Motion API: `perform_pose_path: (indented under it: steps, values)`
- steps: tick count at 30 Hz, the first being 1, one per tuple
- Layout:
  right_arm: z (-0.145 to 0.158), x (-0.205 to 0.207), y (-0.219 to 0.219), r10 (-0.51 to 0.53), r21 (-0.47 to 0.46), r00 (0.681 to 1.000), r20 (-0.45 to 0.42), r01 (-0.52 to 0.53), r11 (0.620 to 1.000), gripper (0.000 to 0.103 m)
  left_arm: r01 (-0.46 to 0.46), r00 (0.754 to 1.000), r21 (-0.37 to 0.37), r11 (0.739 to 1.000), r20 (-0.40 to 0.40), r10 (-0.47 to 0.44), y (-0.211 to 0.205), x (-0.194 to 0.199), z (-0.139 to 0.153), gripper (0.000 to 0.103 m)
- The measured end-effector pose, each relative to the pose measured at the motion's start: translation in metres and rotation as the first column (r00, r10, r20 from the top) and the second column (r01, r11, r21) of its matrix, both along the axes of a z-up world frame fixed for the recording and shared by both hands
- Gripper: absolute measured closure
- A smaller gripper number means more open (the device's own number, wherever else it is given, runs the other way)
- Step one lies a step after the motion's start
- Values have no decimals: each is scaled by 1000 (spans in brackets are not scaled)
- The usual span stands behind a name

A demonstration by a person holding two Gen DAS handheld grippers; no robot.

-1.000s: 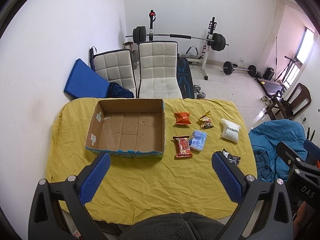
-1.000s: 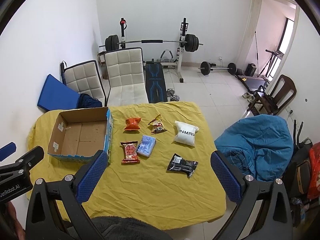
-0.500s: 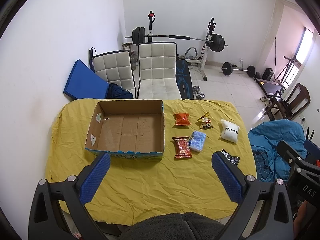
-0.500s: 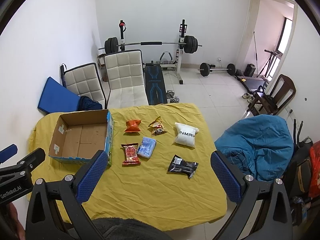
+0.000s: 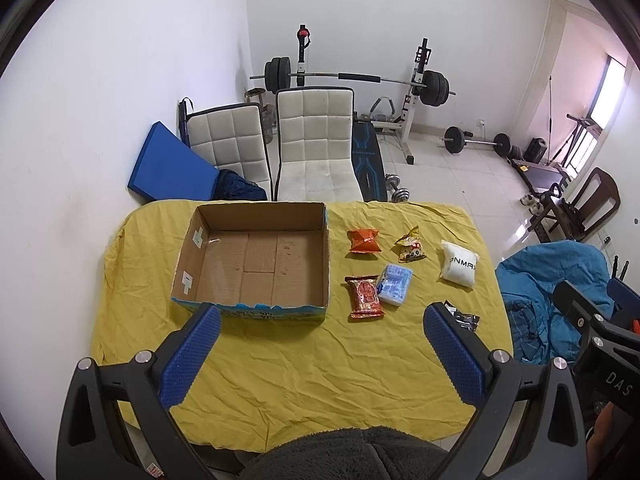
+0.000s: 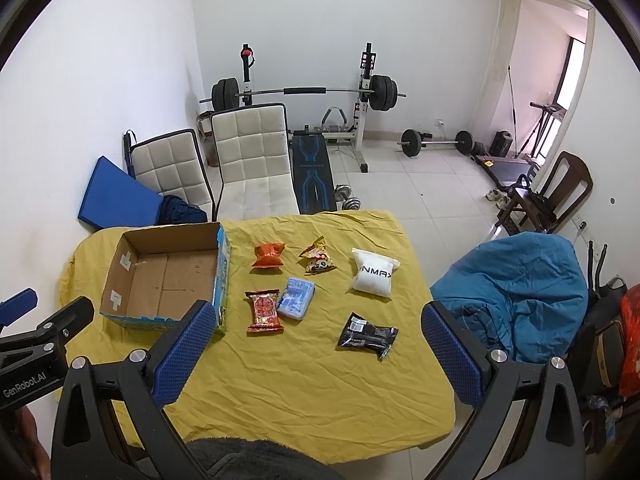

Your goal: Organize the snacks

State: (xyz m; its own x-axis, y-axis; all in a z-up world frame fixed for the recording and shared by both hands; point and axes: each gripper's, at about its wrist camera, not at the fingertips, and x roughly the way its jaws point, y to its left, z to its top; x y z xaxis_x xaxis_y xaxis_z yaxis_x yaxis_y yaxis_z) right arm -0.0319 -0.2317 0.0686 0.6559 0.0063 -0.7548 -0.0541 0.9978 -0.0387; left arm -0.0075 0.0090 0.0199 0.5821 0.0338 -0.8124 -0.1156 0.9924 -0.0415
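**Both grippers pull back a little, and no snack is in the box yet**

The table with the wrinkled yellow cloth (image 5: 304,364) looks a bit smaller and farther away than it did a moment ago. So both grippers have moved back and up a little. Nothing on the table has moved.

The big open brown cardboard box (image 5: 256,264) sits on the left side. It is empty. Six snacks lie to the right of it, all outside the box. The white pillow-shaped bag with black letters (image 6: 374,276) is far right. The red packet with gold edges (image 6: 264,310) and the pale blue packet (image 6: 297,298) touch each other, nearest the box. The black flat packet (image 6: 368,334) lies closest to us. The orange crinkly packet (image 6: 269,255) and the small yellow packet with a panda face (image 6: 318,262) are farther away.

The left gripper (image 5: 320,354) is wide open and holds nothing. The right gripper (image 6: 316,354) is wide open and holds nothing too.

The job has not really begun. Every snack has yet to go in the box.
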Motion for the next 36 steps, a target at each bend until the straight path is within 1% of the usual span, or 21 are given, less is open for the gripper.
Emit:
perform_pose_path:
  steps: [19, 25, 29, 31, 34, 36]
  values:
    - [-2, -1, 0, 10, 16, 1000, -3, -10, 1000, 0, -3, 1000, 5, 1000, 1, 3, -2, -2, -3, 0]
    - [-12, 11, -8, -4, 30, 999, -36, 5, 1000, 0, 1, 1000, 12, 1000, -26, -1, -12, 7, -15, 0]
    - [-33, 34, -32, -40, 49, 995, -86, 44, 998, 0, 5, 999, 29, 1000, -52, -4, -23, 32, -32, 0]
    - [-50, 52, -50, -68, 56, 990, -127, 76, 996, 0, 14, 998, 31, 999, -66, -12, -28, 46, -43, 0]
    - [-84, 83, -79, -114, 59, 972, -205, 129, 990, 0, 37, 993, 25, 999, -114, -34, -42, 77, -73, 0]
    - [-118, 106, -100, -140, 57, 951, -277, 162, 985, 0, 52, 986, 19, 998, -159, -48, -51, 96, -97, 0]
